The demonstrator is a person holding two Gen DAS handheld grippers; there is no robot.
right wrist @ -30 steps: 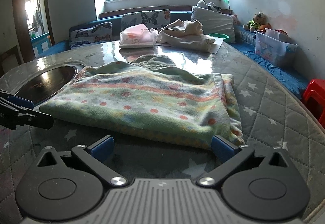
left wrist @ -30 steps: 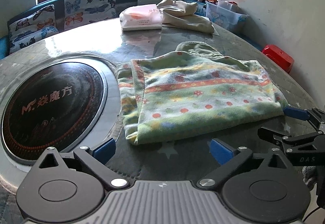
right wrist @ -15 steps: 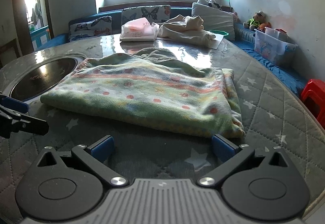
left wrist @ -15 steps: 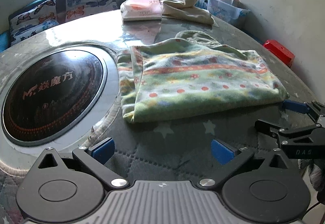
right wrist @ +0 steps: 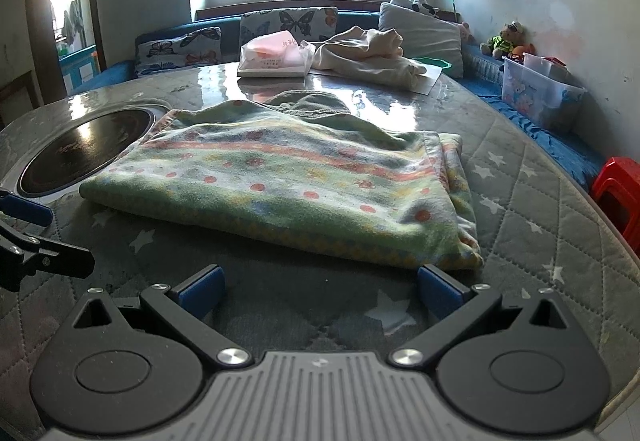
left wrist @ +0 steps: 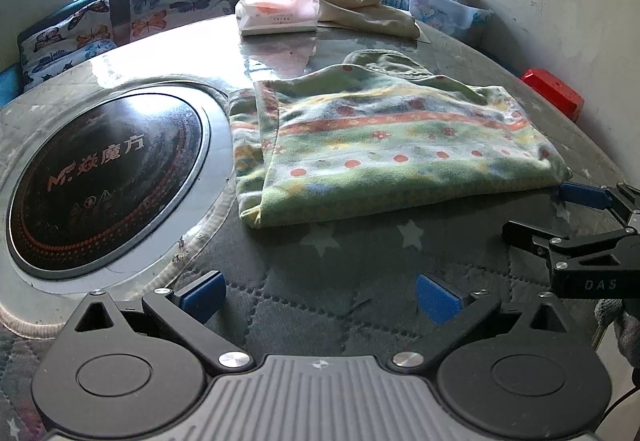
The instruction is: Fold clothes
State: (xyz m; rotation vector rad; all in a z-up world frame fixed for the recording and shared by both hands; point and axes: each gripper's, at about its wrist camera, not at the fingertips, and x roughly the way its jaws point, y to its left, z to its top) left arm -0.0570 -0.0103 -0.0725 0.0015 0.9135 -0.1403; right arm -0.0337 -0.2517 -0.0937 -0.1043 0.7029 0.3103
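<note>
A folded green garment with orange stripes and red dots (left wrist: 384,145) lies flat on the round quilted table (left wrist: 344,265); it also shows in the right wrist view (right wrist: 288,181). My left gripper (left wrist: 320,297) is open and empty, just short of the garment's near edge. My right gripper (right wrist: 320,289) is open and empty, its right fingertip (right wrist: 436,281) close to the garment's near corner. The right gripper also shows at the right edge of the left wrist view (left wrist: 552,213). The left gripper shows at the left edge of the right wrist view (right wrist: 52,237).
A black round cooktop (left wrist: 100,177) is set into the table on the left. A pink plastic package (left wrist: 276,11) and a cream cloth (left wrist: 360,5) lie at the far side. A red stool (left wrist: 554,93) and a storage box (right wrist: 540,93) stand to the right.
Both grippers have drawn back from the folded garment, which now lies farther ahead. The garment itself has not moved.
</note>
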